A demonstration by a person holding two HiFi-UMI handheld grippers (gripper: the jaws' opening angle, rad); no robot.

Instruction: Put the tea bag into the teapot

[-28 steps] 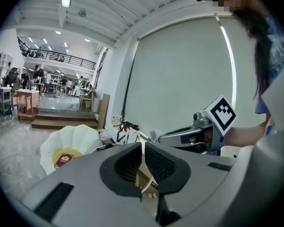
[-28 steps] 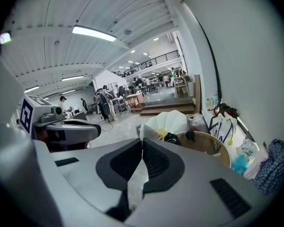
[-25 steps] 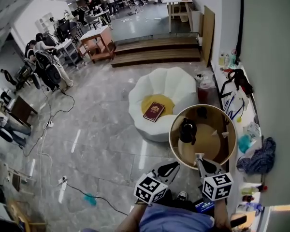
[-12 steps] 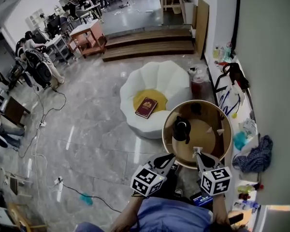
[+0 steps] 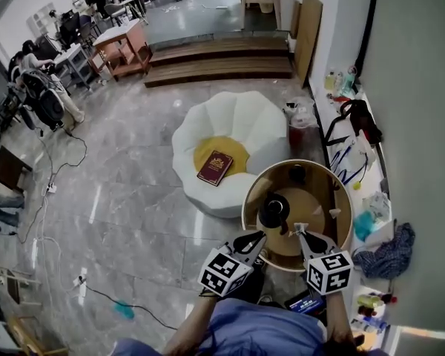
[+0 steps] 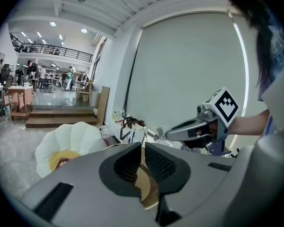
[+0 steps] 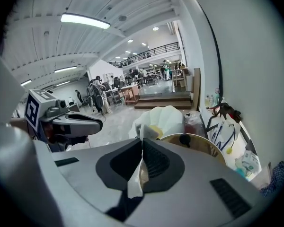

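A black teapot (image 5: 274, 212) stands on the left part of the round wooden table (image 5: 322, 242). My right gripper (image 5: 299, 231) hovers over the table's near side, just right of the teapot, and is shut on a white tea bag (image 7: 144, 130) whose paper sticks out above and below the jaws. My left gripper (image 5: 258, 236) hangs at the table's near-left rim, close to the teapot, with its jaws shut and nothing seen between them. The left gripper view shows my right gripper (image 6: 173, 135) off to the right. The teapot is hidden behind the jaws in both gripper views.
A small black object (image 5: 297, 173) sits at the table's far side and a small white piece (image 5: 334, 213) at its right. A white flower-shaped seat (image 5: 226, 150) with a red book (image 5: 214, 167) stands to the left. A cluttered shelf (image 5: 360, 162) runs along the right wall.
Both grippers have come forward over the table's near edge, closer to the teapot. The tea bag stays in the right gripper.
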